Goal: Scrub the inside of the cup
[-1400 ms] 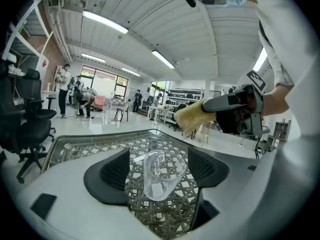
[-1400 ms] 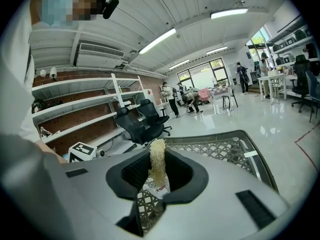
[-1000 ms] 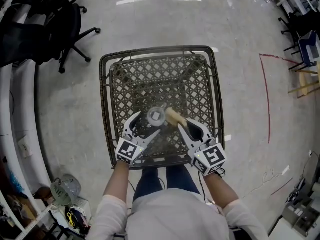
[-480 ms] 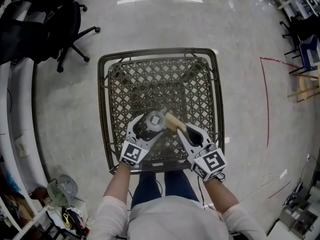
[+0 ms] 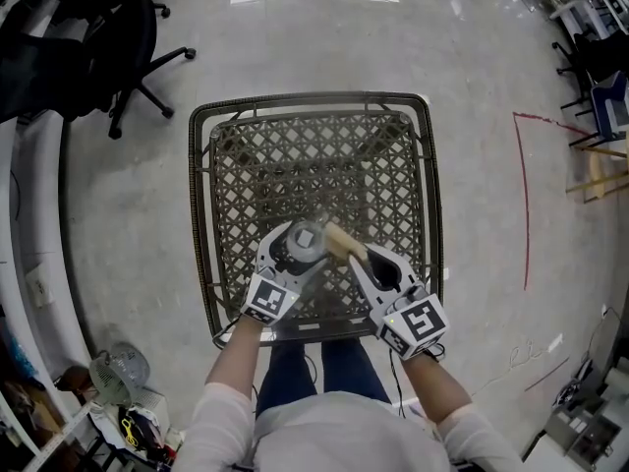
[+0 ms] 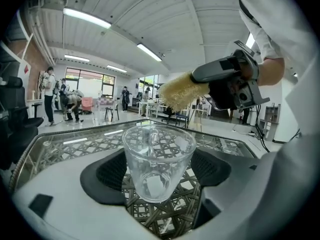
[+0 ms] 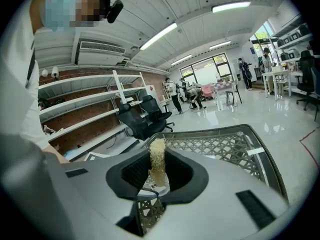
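The left hand-held gripper (image 6: pixel 160 170) is clamped on the clear cup (image 6: pixel 159 156), over the woven counter (image 5: pixel 314 155). The right hand-held gripper (image 7: pixel 157 173) squeezes a yellow scrubber (image 7: pixel 158 156) near the cup's mouth, not yet inside. If the scrubber pushes too hard, the smooth cup could slip out and break.

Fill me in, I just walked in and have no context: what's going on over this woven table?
A person works a gripper in each hand. The left gripper clamps a clear glass cup upright over the woven table. The right gripper grips a yellowish scrubber, poised above the cup's rim and not inside it.
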Demonstrator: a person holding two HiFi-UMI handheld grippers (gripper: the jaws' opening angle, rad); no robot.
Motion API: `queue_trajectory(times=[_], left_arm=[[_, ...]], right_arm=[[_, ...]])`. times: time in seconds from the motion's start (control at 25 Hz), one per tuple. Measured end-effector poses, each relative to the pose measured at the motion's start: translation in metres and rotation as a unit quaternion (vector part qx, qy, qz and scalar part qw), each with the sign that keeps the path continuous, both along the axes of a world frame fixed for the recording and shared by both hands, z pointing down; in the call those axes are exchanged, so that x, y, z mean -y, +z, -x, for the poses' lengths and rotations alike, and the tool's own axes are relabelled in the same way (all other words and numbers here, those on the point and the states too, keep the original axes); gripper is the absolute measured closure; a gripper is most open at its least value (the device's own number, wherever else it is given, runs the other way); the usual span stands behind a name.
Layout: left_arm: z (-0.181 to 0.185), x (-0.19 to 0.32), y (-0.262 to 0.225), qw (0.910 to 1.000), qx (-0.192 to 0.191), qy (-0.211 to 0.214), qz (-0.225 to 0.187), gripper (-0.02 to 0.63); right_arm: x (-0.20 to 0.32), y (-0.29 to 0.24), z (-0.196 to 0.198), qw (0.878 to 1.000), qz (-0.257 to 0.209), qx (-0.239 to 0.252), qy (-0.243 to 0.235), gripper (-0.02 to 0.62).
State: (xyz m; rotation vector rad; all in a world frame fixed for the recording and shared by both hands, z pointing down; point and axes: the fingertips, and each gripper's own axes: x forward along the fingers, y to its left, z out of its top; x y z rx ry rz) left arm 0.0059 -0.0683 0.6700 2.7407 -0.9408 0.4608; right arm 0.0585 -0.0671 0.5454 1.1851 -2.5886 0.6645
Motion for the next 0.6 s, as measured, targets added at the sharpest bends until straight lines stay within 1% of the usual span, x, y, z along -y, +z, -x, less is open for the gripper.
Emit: queue_trajectory(times=[0.24,0.6], left_arm=[[-0.006,0.005,0.002,1.0,-0.008,0.001,-0.001,0.221],[-0.015,0.009,0.016,0.9997,0.007,0.023,0.001,0.222]], right_arm=[[0.001,0.005,-0.001,1.0,0.005,0.0,-0.002,0.506],[0.006,0.007,0.003,1.0,0.0,0.001,-0.011,0.506]])
